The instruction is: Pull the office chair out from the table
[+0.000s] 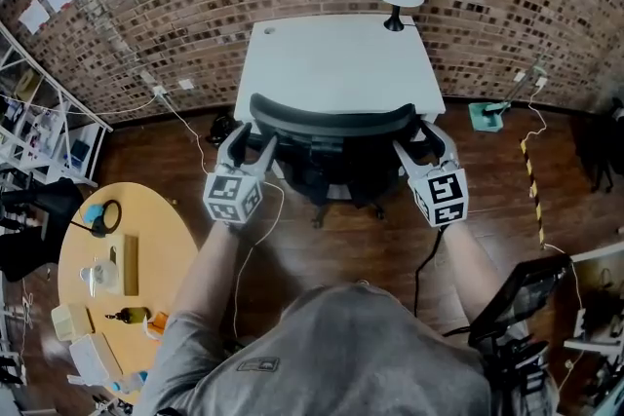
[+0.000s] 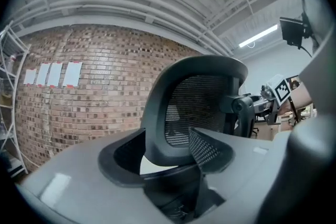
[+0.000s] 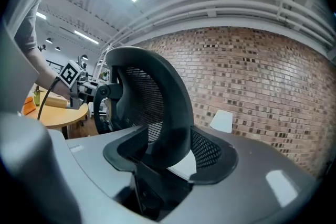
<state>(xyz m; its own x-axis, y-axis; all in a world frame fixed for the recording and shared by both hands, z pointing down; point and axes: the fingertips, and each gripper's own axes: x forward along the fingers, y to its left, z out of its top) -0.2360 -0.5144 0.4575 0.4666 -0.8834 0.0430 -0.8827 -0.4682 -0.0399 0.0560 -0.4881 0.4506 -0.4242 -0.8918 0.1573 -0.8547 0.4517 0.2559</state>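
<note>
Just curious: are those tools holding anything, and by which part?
Nothing gripped: left tool and right tool stand open astride side edges of the office chair backrest.

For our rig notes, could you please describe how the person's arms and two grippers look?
Both the left gripper and right gripper have smooth grey bodies and dark jaws with dotted pads. Each carries a white cube with black square markers. A black cable trails from the right, a thin pale cable from the left. The person wears a grey short-sleeved T-shirt.
</note>
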